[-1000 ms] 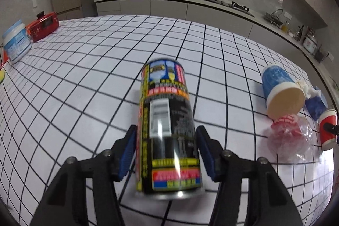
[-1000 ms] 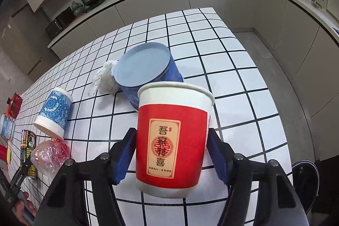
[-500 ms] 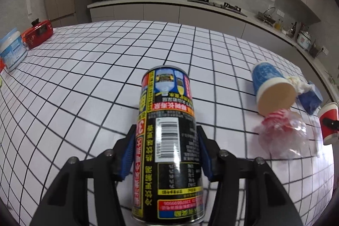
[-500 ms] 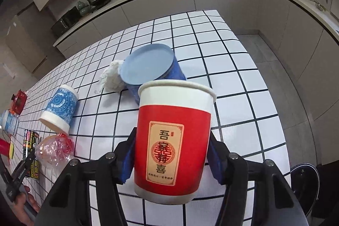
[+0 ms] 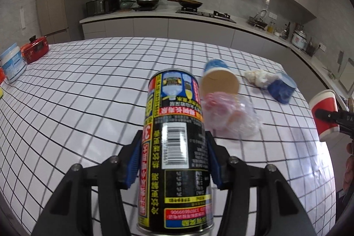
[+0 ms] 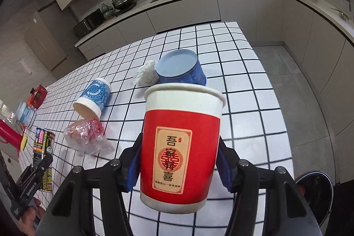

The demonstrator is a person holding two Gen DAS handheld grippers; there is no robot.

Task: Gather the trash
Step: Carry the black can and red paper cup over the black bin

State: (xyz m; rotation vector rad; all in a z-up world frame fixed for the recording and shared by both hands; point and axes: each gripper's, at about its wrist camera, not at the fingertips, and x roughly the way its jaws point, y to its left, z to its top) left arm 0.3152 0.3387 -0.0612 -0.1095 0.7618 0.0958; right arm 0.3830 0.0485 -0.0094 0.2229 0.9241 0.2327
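Left gripper [image 5: 173,164] clamps a black can [image 5: 174,147] above the tabletop [image 5: 77,92]; right gripper [image 6: 179,166] grips a red paper cup [image 6: 182,143]. Squeezed harder, the thin cup could buckle and slip out. Only the right view shows a dark bin [image 6: 314,189] on the floor, near right.

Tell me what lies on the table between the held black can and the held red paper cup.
In the right wrist view, a crumpled clear plastic bag lies between the black can and the red paper cup.

Even daylight, fisheye bending, slight blur
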